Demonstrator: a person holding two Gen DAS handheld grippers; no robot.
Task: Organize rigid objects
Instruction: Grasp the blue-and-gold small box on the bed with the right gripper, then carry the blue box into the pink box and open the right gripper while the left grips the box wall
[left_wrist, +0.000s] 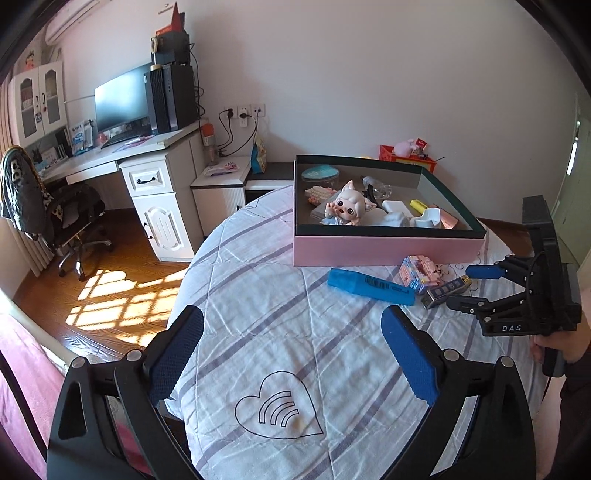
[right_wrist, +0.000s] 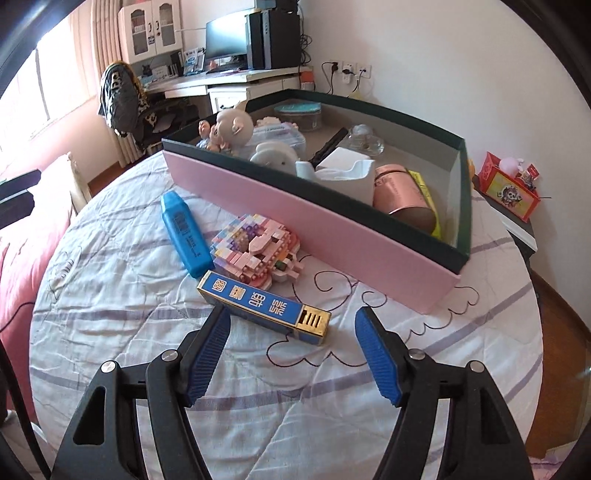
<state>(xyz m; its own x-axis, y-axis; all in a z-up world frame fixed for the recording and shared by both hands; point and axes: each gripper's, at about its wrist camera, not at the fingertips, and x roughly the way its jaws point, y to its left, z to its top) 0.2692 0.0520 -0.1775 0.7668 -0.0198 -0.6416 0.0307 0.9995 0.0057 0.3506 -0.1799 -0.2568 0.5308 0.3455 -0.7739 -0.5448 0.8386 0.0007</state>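
Right gripper (right_wrist: 291, 325) sits low over the quilt (right_wrist: 110, 314), jaws spread wide, nothing in them. Just ahead of its fingertips lies the blue and gold case (right_wrist: 264, 307), flat and skewed, its gold end pointing between the jaws and its blue end running off ahead-left. The left fingertip looks to be touching, or all but touching, the case's near edge; I can't say which.

That looks like the pick in hand. The case lies at an angle to the jaws, so a twist of the wrist to square the pads across its narrow sides would serve best, closing mid-body rather than on the gold tip.

Touching the case's far side is the brick toy (right_wrist: 256, 245), with the blue marker (right_wrist: 186, 234) beyond-left, so a careless close could nudge both.

The box (right_wrist: 314, 229) stands ahead-right, already crowded.

Left gripper (left_wrist: 291, 347) hangs wide and empty, well back.
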